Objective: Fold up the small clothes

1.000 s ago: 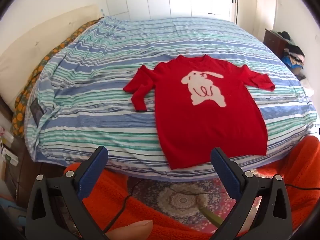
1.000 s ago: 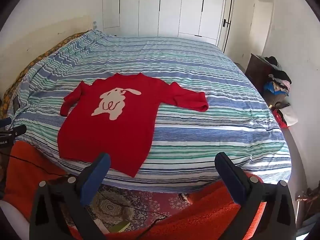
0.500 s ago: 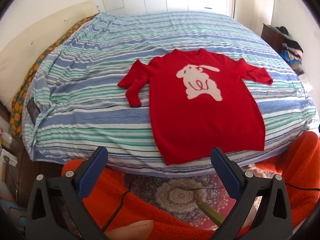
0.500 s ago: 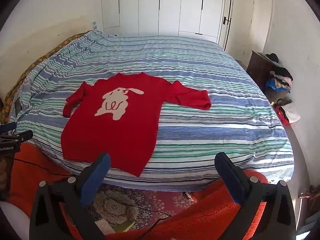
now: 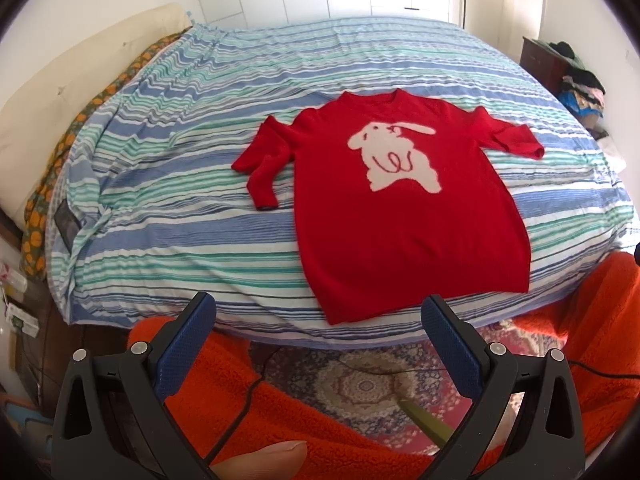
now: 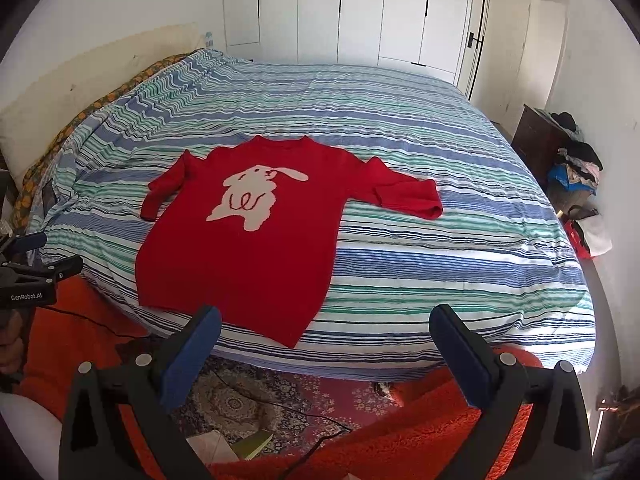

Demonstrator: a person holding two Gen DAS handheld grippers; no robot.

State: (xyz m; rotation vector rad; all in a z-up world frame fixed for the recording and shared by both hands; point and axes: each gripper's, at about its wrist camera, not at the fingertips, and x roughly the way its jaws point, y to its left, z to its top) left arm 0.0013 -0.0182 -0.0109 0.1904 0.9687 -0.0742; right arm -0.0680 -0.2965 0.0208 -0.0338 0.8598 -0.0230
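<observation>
A small red sweater (image 5: 404,216) with a white rabbit on its front lies flat, face up, on the striped bed (image 5: 180,216), hem toward me and hanging slightly over the near edge. Its left sleeve (image 5: 262,168) bends down; its right sleeve (image 5: 510,138) points outward. It also shows in the right wrist view (image 6: 244,248). My left gripper (image 5: 318,320) is open and empty, below the hem, off the bed. My right gripper (image 6: 326,330) is open and empty, near the hem's right corner. The left gripper shows at the left edge of the right wrist view (image 6: 28,272).
An orange fleece blanket (image 5: 304,416) and a patterned rug (image 5: 360,384) with a black cable lie on the floor before the bed. A dark nightstand (image 6: 536,140) piled with clothes stands right. White wardrobe doors (image 6: 360,16) at the back.
Both grippers have moved slightly closer to the bed and the sweater sits a little lower and larger in view. The jaws stay open.
</observation>
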